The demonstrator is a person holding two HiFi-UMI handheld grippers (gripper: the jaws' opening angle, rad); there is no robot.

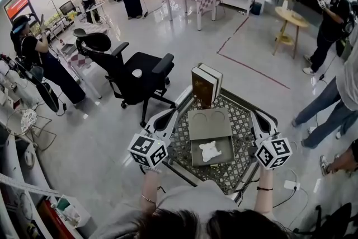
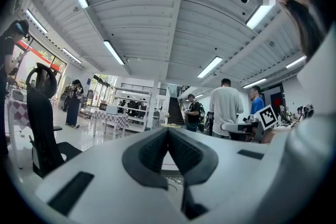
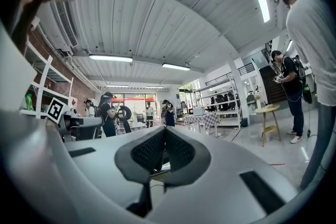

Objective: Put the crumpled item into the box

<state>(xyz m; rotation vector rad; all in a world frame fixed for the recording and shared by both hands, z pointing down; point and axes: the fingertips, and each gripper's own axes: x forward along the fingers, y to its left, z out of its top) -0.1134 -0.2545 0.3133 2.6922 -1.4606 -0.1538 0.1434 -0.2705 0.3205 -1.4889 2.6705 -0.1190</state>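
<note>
A white crumpled item [image 1: 210, 150] lies inside the open grey box [image 1: 226, 144] on the patterned table [image 1: 244, 137]. The box's lid [image 1: 208, 123] lies flat just behind it. My left gripper [image 1: 169, 115] rests at the table's left edge, left of the box, with its jaws shut and nothing between them. My right gripper [image 1: 257, 118] is at the table's right edge, also shut and empty. In the left gripper view the left gripper [image 2: 168, 131] points level across the room. In the right gripper view the right gripper [image 3: 165, 130] does the same. Neither gripper view shows the box.
Two books [image 1: 206, 84] stand upright at the table's far edge. A black office chair [image 1: 137, 73] stands to the left. Several people stand around the room, one close on the right [image 1: 330, 103]. A power strip [image 1: 291, 184] lies on the floor at the right.
</note>
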